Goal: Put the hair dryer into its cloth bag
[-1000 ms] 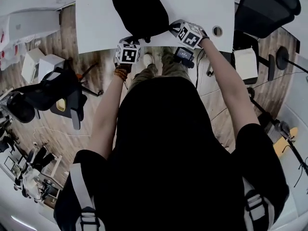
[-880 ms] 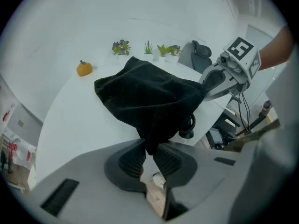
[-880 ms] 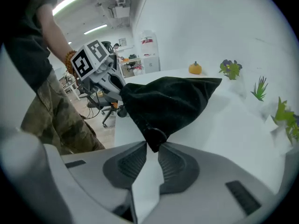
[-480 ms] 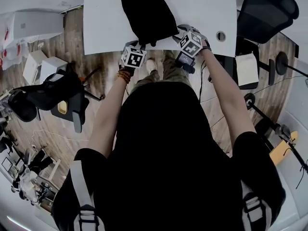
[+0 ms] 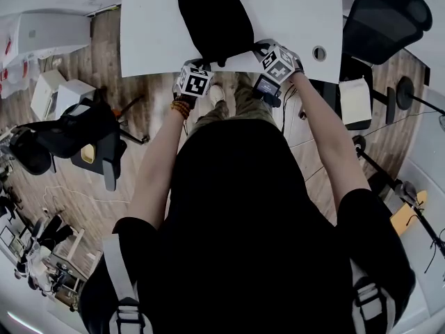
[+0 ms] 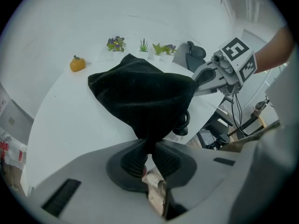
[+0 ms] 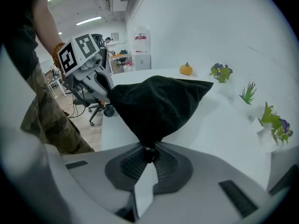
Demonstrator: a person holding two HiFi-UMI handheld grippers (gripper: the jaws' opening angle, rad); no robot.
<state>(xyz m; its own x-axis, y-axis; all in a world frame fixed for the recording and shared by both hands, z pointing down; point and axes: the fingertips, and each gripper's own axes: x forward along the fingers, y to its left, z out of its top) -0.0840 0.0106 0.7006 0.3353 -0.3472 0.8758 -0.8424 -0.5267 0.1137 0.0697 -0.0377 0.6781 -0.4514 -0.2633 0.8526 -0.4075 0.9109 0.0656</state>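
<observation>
A black cloth bag (image 5: 212,19) lies bulging on the white table (image 5: 153,33), its mouth toward the near edge. My left gripper (image 5: 201,64) pinches the left corner of that mouth. Its jaws are closing, and the pads press on the black cloth (image 6: 140,97). My right gripper (image 5: 257,47) is shut on the right corner, with a fold of cloth (image 7: 159,104) squeezed between the pads. A dark rounded loop (image 6: 187,122) hangs below the bag's edge. The hair dryer itself is not visible. Each gripper view shows the other gripper: the right gripper (image 6: 202,76) and the left gripper (image 7: 100,85).
A small orange pumpkin (image 6: 77,63) and little potted plants (image 6: 116,43) stand at the table's far side. There is a cable hole (image 5: 319,52) in the table's right part. Office chairs stand at the right (image 5: 386,9) and on the floor at the left (image 5: 76,134).
Both grippers stay at the bag's near edge. The bag sits slightly straighter and more to the right in the head view, which has itself shifted a little.
</observation>
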